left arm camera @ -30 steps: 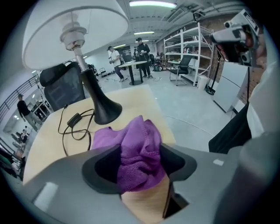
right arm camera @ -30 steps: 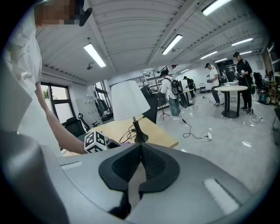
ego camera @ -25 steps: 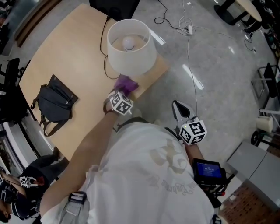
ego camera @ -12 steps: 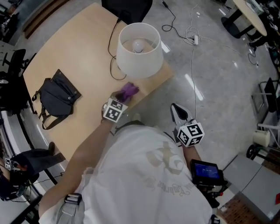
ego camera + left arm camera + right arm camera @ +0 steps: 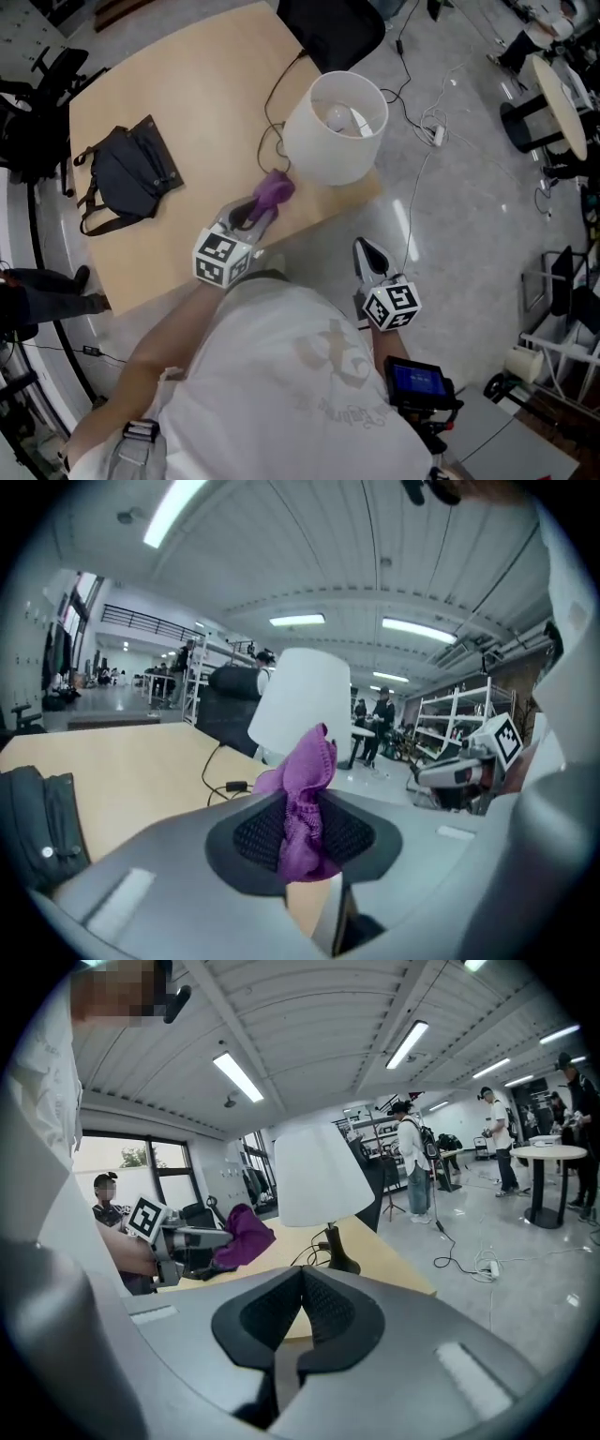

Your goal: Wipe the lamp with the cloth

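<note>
Left claw [image 5: 254, 214]: pinching the purple cloth [image 5: 274, 187]. Its jaws have just been closing, and the cloth stands between them. In the left gripper view the cloth [image 5: 309, 794] is bunched between the two ribbed pads of the left claw [image 5: 305, 834], and a loose fold rises above the tips.

Position of the cloth: held clear of the bench [image 5: 187, 94], near that corner of the bench on which the table lamp [image 5: 336, 131] stands. In the head view it lies just beside the lower left of the white shade [image 5: 323, 155]. The right gripper view shows a narrow gap between the cloth [image 5: 239, 1234] and the lamp [image 5: 319, 1180], so the two are apart.

Right claw [image 5: 368, 253]: pressed together with nothing between the pads, as the right gripper view confirms [image 5: 302, 1309]. It is held over the grey floor [image 5: 469, 216], off the bench edge, and points toward the lamp.

Lamp: upright, with its dark base [image 5: 342, 1262] on the bench. The head view looks down into the open top of the shade, where the bulb [image 5: 337, 116] is visible. A black cable [image 5: 272, 103] runs across the bench from the lamp.

Other items: a black bag [image 5: 131, 173] lies flat on the bench, well apart from the lamp.
</note>
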Demonstrator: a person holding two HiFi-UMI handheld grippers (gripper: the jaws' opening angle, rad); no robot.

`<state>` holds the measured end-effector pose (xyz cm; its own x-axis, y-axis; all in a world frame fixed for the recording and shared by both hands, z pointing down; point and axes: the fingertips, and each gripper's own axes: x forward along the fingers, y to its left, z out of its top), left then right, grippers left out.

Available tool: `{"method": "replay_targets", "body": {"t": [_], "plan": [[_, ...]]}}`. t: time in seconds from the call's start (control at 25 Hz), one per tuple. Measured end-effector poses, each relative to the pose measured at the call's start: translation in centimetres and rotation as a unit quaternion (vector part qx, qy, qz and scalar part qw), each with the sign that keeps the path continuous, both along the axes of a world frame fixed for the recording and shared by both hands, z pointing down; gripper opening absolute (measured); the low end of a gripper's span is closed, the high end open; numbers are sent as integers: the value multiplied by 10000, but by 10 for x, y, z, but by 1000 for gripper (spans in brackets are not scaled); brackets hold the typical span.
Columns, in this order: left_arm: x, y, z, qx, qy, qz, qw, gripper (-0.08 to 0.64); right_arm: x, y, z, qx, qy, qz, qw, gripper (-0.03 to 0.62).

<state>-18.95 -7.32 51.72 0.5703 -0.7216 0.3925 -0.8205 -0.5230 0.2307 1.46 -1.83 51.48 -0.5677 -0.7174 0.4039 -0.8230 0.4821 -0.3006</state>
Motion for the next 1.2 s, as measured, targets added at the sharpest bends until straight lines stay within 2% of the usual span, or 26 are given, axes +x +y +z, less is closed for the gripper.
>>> {"method": "replay_targets", "body": {"t": [0.08, 0.16, 0.28, 0.36, 0.48, 0.6, 0.84, 1.2], "plan": [[-9, -3, -29, 324, 488, -219, 9980, 94, -9, 0, 0, 9, -1, -110, 9999, 12], [-16, -8, -60, 615, 1016, -390, 9922, 94, -17, 0, -1, 34, 15, -215, 9998, 12], [-24, -22, -102, 1028, 1455, -510, 9827, 94, -25, 0, -5, 102, 26, -291, 9995, 12], [-22, -34, -127, 1345, 1486, -452, 9787, 94, -26, 1, -9, 167, 14, -312, 9994, 12], [-9, -52, -156, 1820, 1304, -267, 9743, 95, -24, 4, -14, 238, 6, -272, 9993, 12], [8, -73, -168, 2032, 1266, -188, 9707, 95, -15, 8, -14, 237, 29, -110, 9997, 12], [32, -91, -143, 1830, 1109, -71, 9768, 95, 3, 12, -13, 220, 89, 217, 9995, 12], [23, -91, -76, 1146, 1134, -286, 9865, 95, 11, 9, -9, 123, 177, 373, 9991, 12]]}}
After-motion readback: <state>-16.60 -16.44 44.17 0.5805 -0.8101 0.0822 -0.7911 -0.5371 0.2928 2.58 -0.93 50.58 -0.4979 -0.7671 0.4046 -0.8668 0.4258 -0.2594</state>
